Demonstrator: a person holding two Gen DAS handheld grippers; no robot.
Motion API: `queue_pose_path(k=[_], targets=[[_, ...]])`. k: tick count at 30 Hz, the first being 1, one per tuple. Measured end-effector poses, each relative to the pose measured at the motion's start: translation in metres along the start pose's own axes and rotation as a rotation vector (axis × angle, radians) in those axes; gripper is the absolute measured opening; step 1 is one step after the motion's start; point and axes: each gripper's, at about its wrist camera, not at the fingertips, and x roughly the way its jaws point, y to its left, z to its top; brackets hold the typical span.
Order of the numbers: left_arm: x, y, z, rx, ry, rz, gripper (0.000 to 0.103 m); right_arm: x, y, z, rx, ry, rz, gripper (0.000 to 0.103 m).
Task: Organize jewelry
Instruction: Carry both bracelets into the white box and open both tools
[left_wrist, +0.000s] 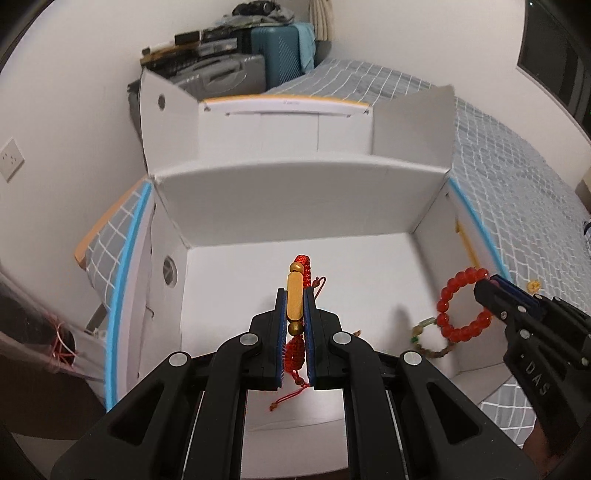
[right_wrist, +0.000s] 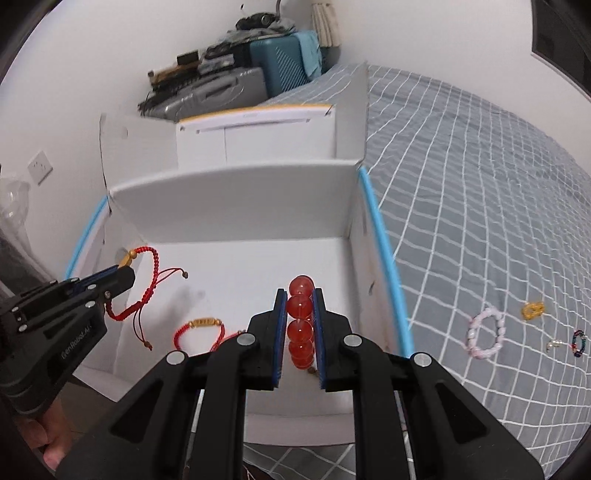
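The left gripper (left_wrist: 294, 306) squeezes a red cord bracelet (left_wrist: 297, 291) by its gold bar, over the white box (right_wrist: 229, 192). The right gripper (right_wrist: 299, 310) squeezes a red bead bracelet (right_wrist: 301, 325) over the box too. Another cord bracelet (right_wrist: 201, 328) lies inside. A pink bracelet (right_wrist: 485, 334) lies on the bed (right_wrist: 480, 184), far right.

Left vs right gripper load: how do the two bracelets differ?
Cord bracelet: woven red cord with a gold bar, loose tails dangling. Bead bracelet: ring of round translucent red beads, no tails. Both are red, clamped in the left gripper and right gripper above the white box.
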Motion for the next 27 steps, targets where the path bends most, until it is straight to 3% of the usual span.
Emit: queue_pose_path(k=[7,27], targets=[[0.023,0.007,-0.01,-0.013,0.054,0.008,0.008,0.021,0.011,-0.006,-0.009,0.032,0.0,0.013],[0.04,0.02,-0.003,-0.027,0.101,0.034,0.008,0.04,0.018,0.003,-0.023,0.079,-0.027,0.013]])
